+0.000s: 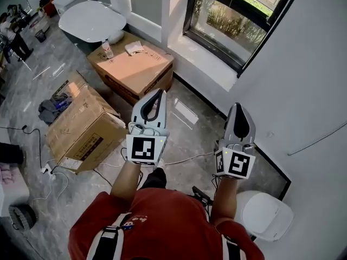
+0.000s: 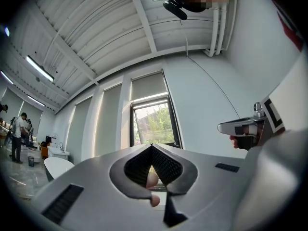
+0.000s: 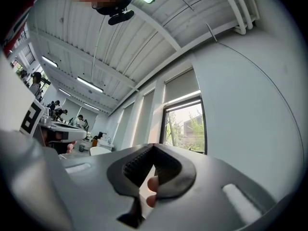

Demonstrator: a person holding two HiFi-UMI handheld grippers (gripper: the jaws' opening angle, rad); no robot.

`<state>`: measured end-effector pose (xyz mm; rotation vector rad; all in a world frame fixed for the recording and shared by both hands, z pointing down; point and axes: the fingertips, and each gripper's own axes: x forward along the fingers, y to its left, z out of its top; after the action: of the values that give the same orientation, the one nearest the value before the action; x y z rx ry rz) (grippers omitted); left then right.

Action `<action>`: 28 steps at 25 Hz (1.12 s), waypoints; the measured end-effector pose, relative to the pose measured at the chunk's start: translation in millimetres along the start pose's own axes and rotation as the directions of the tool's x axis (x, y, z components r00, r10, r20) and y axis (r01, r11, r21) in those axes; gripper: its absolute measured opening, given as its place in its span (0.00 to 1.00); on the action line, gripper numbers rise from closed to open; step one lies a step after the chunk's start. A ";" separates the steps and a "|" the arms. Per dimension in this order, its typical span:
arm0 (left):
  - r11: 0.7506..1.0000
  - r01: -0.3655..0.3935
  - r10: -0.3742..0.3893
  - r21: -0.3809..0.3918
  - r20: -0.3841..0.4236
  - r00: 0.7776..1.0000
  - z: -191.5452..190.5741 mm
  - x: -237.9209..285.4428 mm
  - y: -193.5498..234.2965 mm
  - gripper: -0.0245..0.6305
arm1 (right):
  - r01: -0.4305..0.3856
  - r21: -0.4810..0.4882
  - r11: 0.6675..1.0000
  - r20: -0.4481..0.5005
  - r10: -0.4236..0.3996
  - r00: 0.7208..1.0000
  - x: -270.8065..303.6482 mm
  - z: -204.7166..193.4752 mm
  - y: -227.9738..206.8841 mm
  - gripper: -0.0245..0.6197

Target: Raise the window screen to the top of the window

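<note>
The black-framed window (image 1: 238, 20) is set in the white wall ahead, above a white sill (image 1: 209, 58). In the left gripper view a grey screen (image 2: 148, 86) covers the window's upper part, and green trees show through the glass (image 2: 154, 126) below it. The right gripper view shows the same screen (image 3: 182, 86) and glass (image 3: 185, 126). My left gripper (image 1: 158, 92) and right gripper (image 1: 237, 106) are held side by side in the air. Both point toward the window, well short of it, and both are shut on nothing.
Two cardboard boxes (image 1: 133, 66) (image 1: 84, 126) stand on the grey tiled floor to the left, with a white bathtub (image 1: 92, 20) behind them. A white toilet (image 1: 265, 213) sits by the right wall. Cables (image 1: 49, 169) trail on the floor. People stand far off at the left.
</note>
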<state>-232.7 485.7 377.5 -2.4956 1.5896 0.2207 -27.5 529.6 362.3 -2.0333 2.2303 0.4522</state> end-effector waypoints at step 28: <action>0.997 0.057 -0.057 -0.045 0.008 0.998 -47.5 174.2 91.1 0.04 | 0.053 0.012 0.999 0.015 -0.054 0.998 185.3 -51.7 -0.8 0.05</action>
<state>-240.8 283.6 379.8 -2.5673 1.5250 0.2588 -40.3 337.6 362.7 -2.0709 2.1589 0.4479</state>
